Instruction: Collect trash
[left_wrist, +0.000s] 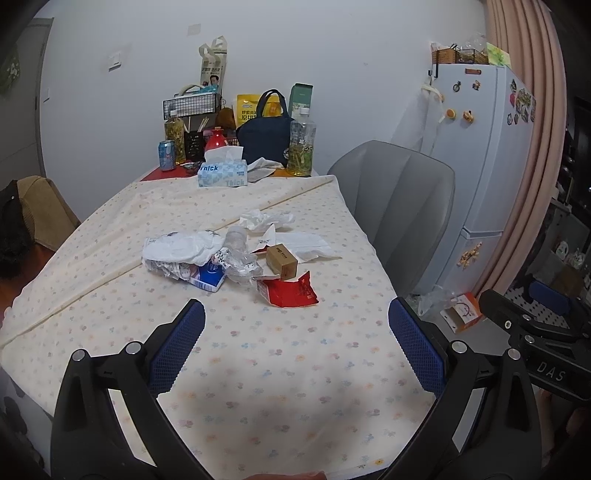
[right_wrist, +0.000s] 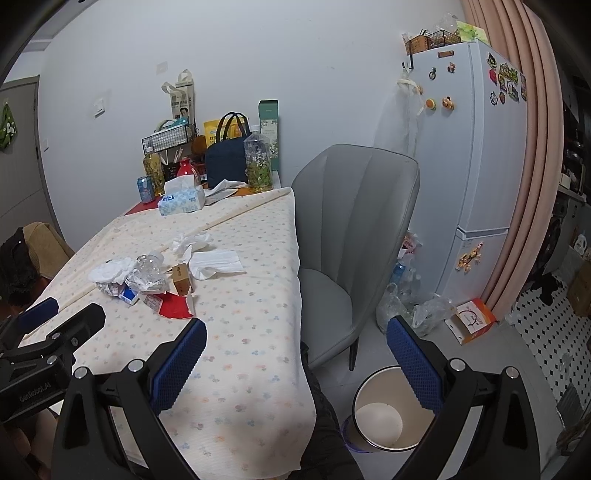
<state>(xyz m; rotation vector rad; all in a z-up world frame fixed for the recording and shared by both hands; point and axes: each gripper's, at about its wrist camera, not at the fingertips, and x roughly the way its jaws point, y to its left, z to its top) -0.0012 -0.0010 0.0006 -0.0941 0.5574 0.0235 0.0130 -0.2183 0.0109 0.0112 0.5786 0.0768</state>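
With both the left gripper (left_wrist: 295, 332) and the right gripper (right_wrist: 295, 350) spread wide and holding nothing, the trash sits mid-table, and the nearest piece, the torn red wrapper (left_wrist: 290, 291), looks light and thin, probably easiest pinched at its raised edge.

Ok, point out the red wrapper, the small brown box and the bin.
red wrapper (left_wrist: 291, 292), left wrist view, middle of its red face.
small brown box (left_wrist: 281, 260), left wrist view, its side.
bin (right_wrist: 360, 391), right wrist view, left rim.

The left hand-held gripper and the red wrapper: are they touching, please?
Apart. In the left wrist view, the open left hand-held gripper hangs short of the red wrapper, with bare floral tablecloth showing between both fingertips and the wrapper.
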